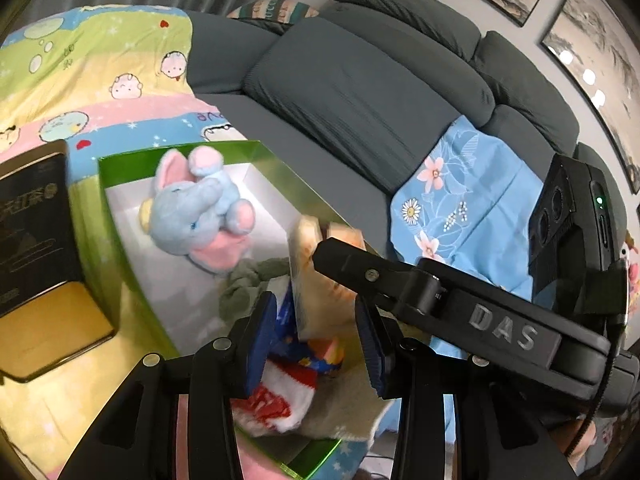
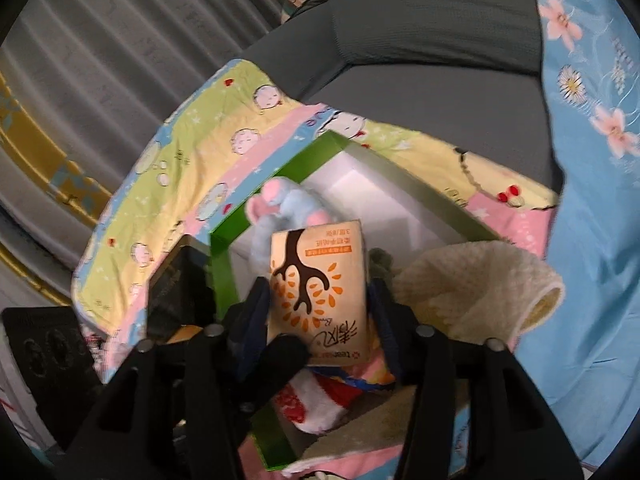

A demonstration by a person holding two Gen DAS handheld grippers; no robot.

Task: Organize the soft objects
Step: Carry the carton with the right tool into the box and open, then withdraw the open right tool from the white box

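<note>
We find the tan soft tissue pack printed with a brown tree and orange leaves (image 2: pixel 318 292) at the lower centre of the right wrist view, pinched between the fingers of the right gripper (image 2: pixel 318 312), above the green-walled, white-lined open box (image 2: pixel 222 276).

In the left wrist view the same pack (image 1: pixel 320 280) stands edge-on at centre frame, with the right gripper (image 1: pixel 332 256) reaching in from the right edge. The left gripper (image 1: pixel 316 340) sits at lower centre, its blue-padded fingers (image 1: pixel 260 336) spread on either side of the pack; we cannot tell whether they touch it.

Inside the box we note a blue and pink plush elephant (image 1: pixel 204 208), a grey-green cloth (image 1: pixel 252 284) beside it, and a red, white and blue fabric item (image 1: pixel 288 384) below the pack.

Only the right wrist view shows the cream fleece cloth (image 2: pixel 480 288) draped over the box's right rim. Only the left wrist view shows the dark grey sofa (image 1: pixel 360 92) at upper centre and the black and gold tin (image 1: pixel 36 248) at left.
</note>
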